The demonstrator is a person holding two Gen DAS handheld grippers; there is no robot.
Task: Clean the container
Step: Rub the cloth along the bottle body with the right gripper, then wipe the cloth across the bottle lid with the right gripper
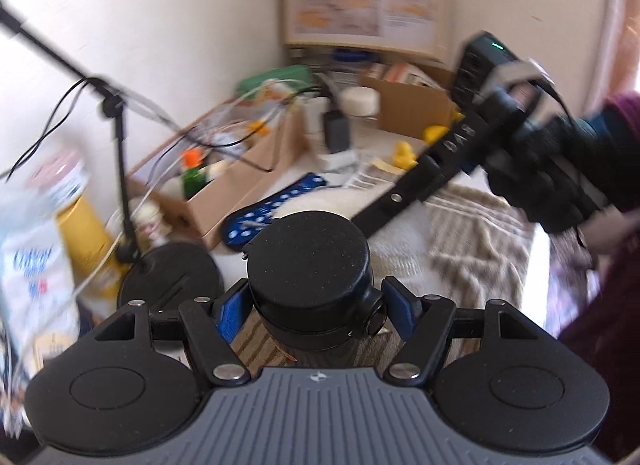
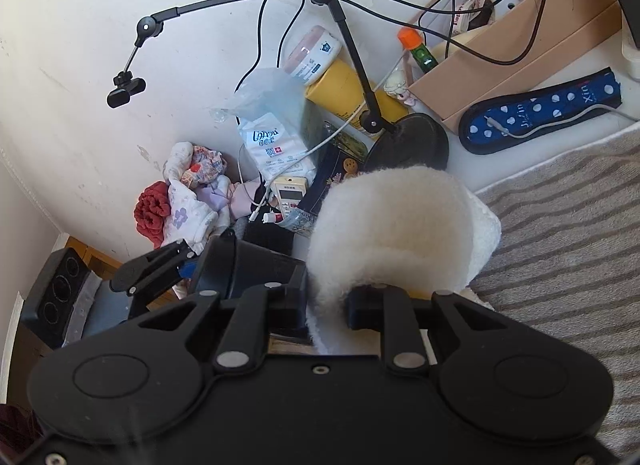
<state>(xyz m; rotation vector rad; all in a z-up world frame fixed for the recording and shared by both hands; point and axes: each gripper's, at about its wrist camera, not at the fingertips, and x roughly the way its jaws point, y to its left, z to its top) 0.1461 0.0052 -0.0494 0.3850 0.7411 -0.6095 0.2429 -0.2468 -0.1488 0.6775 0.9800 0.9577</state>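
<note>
Left gripper (image 1: 314, 311): its blue-padded fingers (image 1: 228, 319) are clamping the black container (image 1: 308, 265) from both sides, just under the round black lid (the lid is facing the left wrist camera).
Container: it is being held above the striped cloth (image 1: 472, 241), and in the right wrist view it is showing as a dark shape (image 2: 244, 265) just left of the fluffy cloth.
Right gripper (image 2: 326, 307): its jaws are nearly together, pinching a fluffy white cloth (image 2: 392, 225) that is bulging up and forward from between them.
Right gripper from the left wrist view: it is reaching in from the upper right (image 1: 404, 197), gripped by a hand in a black glove (image 1: 548, 177), with a dark red sleeve behind it (this part is quite blurred).
Cloth and container: whether the fluffy cloth is touching the container, I cannot tell.
Desk (image 2: 480, 161): it is carrying a black lamp stand (image 2: 408, 141) with a long jointed arm, a cardboard box (image 2: 516, 53) full of cables and bottles, and a blue dotted case (image 2: 540, 113).
Corner clutter: a tissue pack (image 2: 276, 141), a yellow tube (image 2: 344, 93) and a remote control (image 2: 290, 193) are lying by the wall.
</note>
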